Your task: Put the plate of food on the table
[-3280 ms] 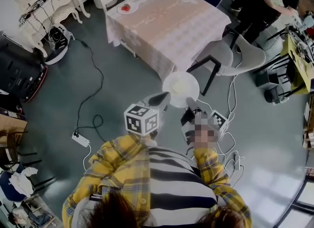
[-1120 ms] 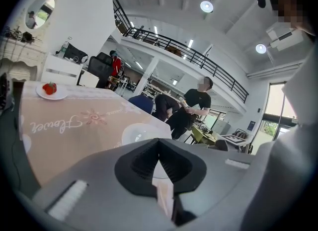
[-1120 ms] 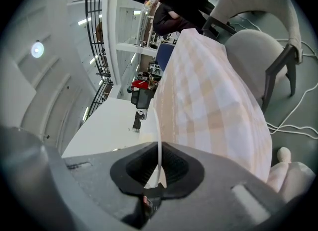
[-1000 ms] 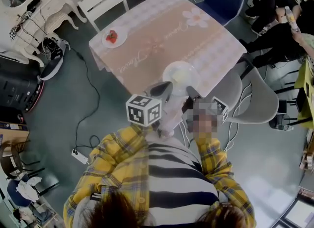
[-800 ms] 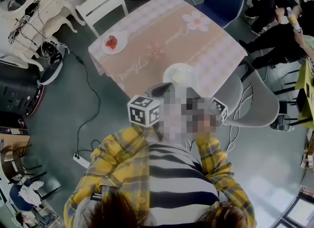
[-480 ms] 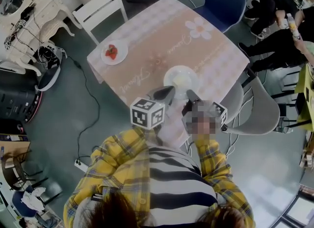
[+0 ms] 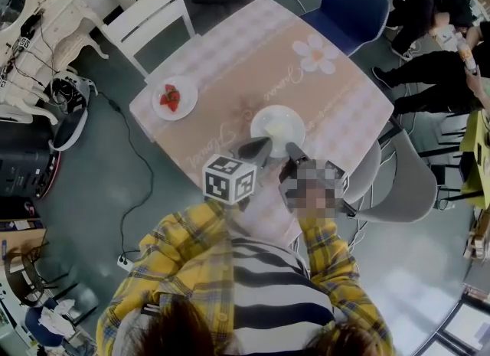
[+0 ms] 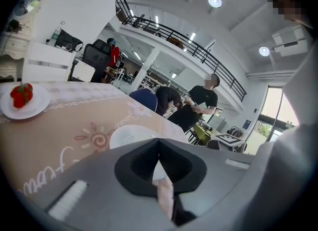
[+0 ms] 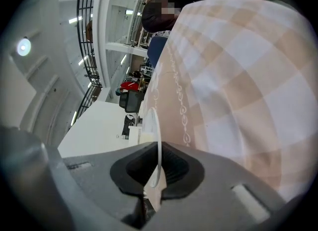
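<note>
I see a white plate [image 7: 277, 125] with pale food on it over the near part of the pink checked table [image 7: 230, 63]. My left gripper [image 7: 260, 146] is shut on its near-left rim, and my right gripper [image 7: 293, 150] is shut on its near-right rim. In the left gripper view the plate [image 8: 130, 136] lies low over the cloth beyond the shut left gripper [image 8: 159, 161]. The right gripper view shows the plate [image 9: 158, 140] edge-on, pinched in the right gripper [image 9: 158, 169]. Whether the plate touches the cloth, I cannot tell.
A second plate with strawberries [image 7: 174, 98] sits at the table's left corner. A white chair [image 7: 149, 17] stands behind it, a blue chair [image 7: 348, 10] at the far right, a grey chair [image 7: 394, 186] at the near right. People [image 7: 436, 25] sit to the right. A cable [image 7: 142, 163] lies on the floor.
The person has walked up to the table. The plate, earlier held over the floor short of the table's edge, is now held over the tablecloth; both grippers keep their hold.
</note>
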### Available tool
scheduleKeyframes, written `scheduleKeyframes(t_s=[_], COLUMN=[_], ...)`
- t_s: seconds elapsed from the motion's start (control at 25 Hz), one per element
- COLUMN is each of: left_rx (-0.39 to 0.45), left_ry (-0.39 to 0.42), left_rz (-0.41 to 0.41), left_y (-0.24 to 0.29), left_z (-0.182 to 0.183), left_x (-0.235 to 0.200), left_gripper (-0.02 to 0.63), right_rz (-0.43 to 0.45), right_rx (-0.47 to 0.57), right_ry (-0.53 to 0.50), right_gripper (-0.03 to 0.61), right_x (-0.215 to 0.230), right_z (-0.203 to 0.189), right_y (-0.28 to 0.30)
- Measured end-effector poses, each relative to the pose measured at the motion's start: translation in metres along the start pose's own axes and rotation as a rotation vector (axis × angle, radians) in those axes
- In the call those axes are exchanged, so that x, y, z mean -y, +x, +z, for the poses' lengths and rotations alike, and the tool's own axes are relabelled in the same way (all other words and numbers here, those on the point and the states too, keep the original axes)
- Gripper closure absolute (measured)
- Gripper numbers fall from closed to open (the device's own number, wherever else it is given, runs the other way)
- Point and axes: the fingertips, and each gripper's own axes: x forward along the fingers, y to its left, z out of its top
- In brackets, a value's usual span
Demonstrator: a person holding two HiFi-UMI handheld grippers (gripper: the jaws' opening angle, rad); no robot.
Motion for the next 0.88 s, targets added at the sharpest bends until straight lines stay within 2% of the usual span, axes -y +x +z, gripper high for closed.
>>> scheduleKeyframes(t_s=[0.36,0.88], left_rx=[-0.032,-0.054], left_ry=[-0.017,-0.026], left_rz=[-0.006,0.003], left_y=[0.018,0.025], left_z=[0.002,-0.005], left_x=[-0.015,-0.017], left_gripper=[0.614,0.614], right_rz=[-0.060,-0.098], right_rx=[-0.009,0.009], right_ry=[0.009,0.024], right_gripper=[0.568,0.566], right_x=[0.012,0.017], right_z=[0.003,0.007], right_y=[0.021,0.025])
